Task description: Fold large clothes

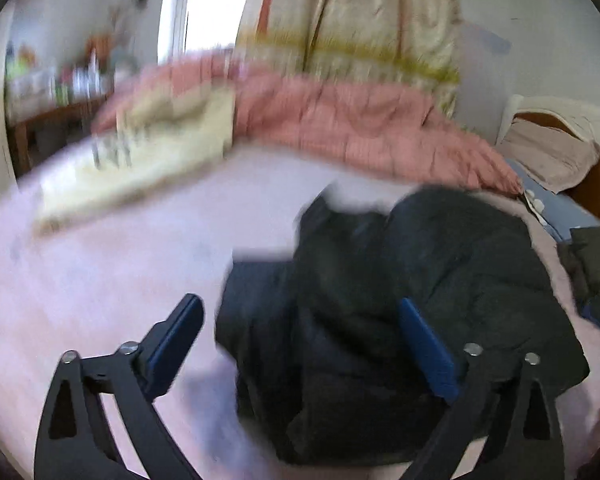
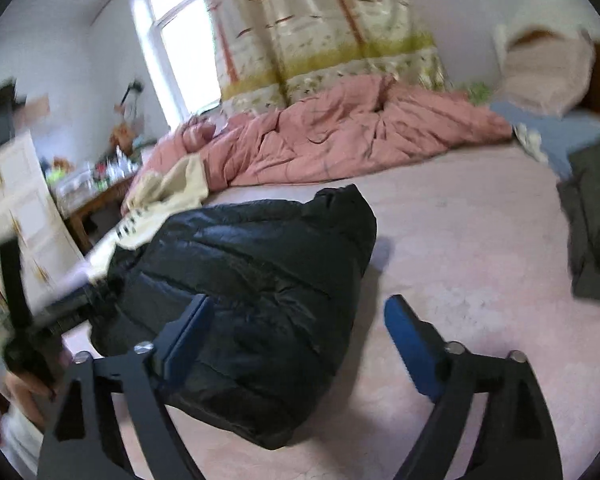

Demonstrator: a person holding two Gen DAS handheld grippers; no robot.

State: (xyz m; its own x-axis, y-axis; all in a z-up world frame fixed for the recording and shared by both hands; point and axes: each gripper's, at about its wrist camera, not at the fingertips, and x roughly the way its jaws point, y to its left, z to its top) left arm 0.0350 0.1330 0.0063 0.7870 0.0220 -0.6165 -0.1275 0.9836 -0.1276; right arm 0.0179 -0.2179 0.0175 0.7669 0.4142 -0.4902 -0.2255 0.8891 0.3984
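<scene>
A black puffer jacket (image 1: 400,300) lies bunched on the pale pink bed sheet (image 1: 100,280). In the left wrist view my left gripper (image 1: 300,320) is open and empty above the jacket's near left part; this view is blurred. The jacket also shows in the right wrist view (image 2: 252,280), folded into a thick bundle. My right gripper (image 2: 296,320) is open and empty, its left finger over the jacket's near edge and its right finger over the sheet (image 2: 460,240).
A crumpled pink quilt (image 2: 340,140) lies along the far side of the bed, with a cream cloth (image 2: 172,188) at its left. A dark grey garment (image 2: 596,220) lies at the right. A cluttered wooden table (image 2: 96,188) and white cabinet (image 2: 16,200) stand left.
</scene>
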